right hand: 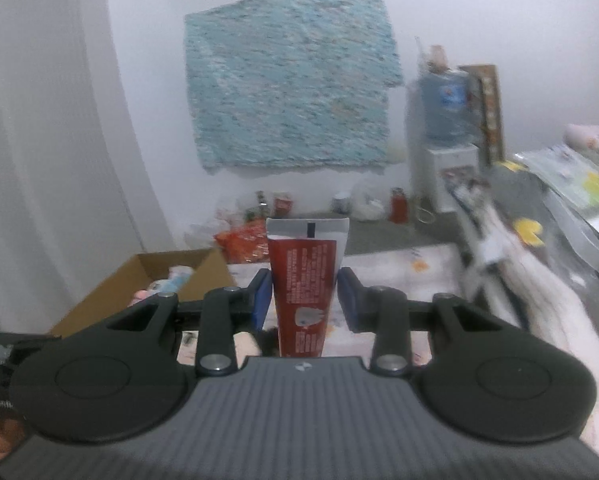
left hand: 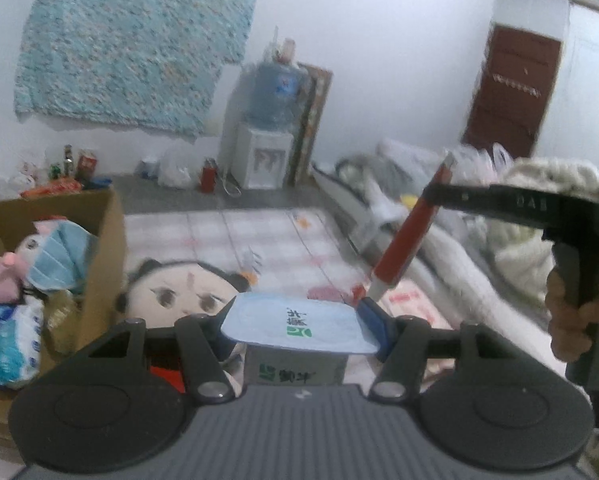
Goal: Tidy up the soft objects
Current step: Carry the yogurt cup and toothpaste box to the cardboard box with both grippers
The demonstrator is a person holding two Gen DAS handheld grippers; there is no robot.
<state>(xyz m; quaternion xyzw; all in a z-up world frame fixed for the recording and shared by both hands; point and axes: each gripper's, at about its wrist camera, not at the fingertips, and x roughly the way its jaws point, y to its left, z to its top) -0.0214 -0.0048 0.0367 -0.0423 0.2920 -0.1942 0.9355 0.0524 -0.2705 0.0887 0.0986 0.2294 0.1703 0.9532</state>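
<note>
Your left gripper (left hand: 299,328) is clamped on a small cup (left hand: 297,340) with a pale blue lid, held above the bed. Your right gripper (right hand: 304,300) has a red tube (right hand: 303,292) standing between its pads, though the pads look slightly clear of the sides, so I can't tell if it is pinched. Both seem mid-carry. Beyond lies a doll pillow (left hand: 179,292), then the box (left hand: 99,240) at left, already part filled. Next, swing both over its open top before letting go.
</note>
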